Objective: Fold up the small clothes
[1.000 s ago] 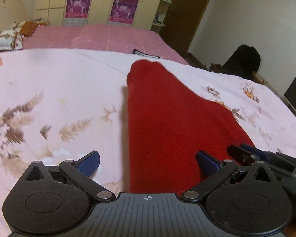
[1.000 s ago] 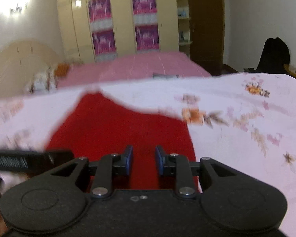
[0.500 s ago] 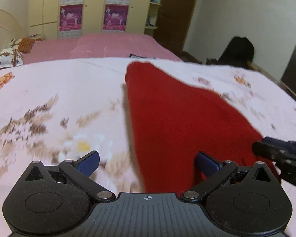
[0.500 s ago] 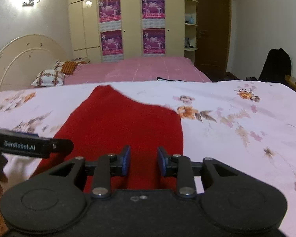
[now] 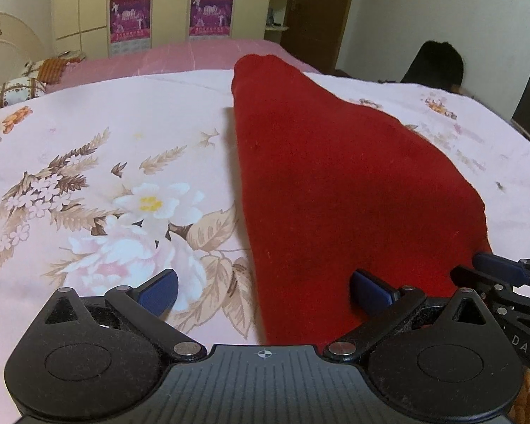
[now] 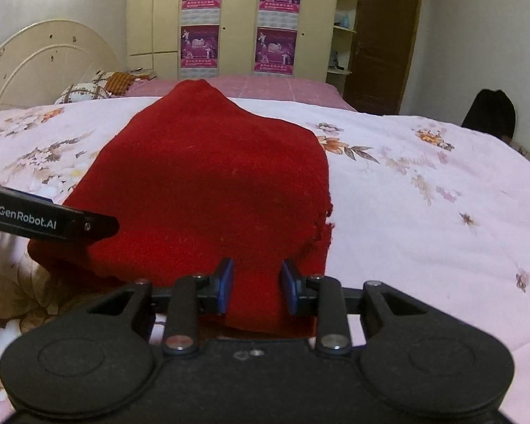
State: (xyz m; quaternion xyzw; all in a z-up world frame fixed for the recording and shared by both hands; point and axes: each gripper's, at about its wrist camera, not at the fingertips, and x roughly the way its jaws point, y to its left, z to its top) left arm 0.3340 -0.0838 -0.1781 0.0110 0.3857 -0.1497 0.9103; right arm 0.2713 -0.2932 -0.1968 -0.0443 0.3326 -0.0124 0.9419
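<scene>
A red garment (image 5: 335,183) (image 6: 208,176) lies flat on the floral pink bedspread (image 5: 88,134) (image 6: 424,212), narrow end away from me. My left gripper (image 5: 265,291) is open wide over the garment's near left edge: its right pad is over red cloth, its left pad over the bedspread. My right gripper (image 6: 257,289) stands narrowly open over the near hem. Red cloth shows between its pads, and they do not press on it. The right gripper (image 5: 491,272) also shows in the left wrist view by the garment's near right corner. The left gripper's finger (image 6: 53,221) crosses the right wrist view at the left.
Behind the bedspread a pink sheet runs to pillows (image 6: 84,92) and a rounded headboard (image 6: 42,60). A wardrobe (image 6: 236,17) with posters lines the far wall. On the right a black bag (image 5: 434,63) sits past the bed, and the bed's near edge lies just under the grippers.
Both grippers have shifted across the bed while the garment stayed put on the bedspread. The right gripper's pads stand slightly wider apart than a second ago.
</scene>
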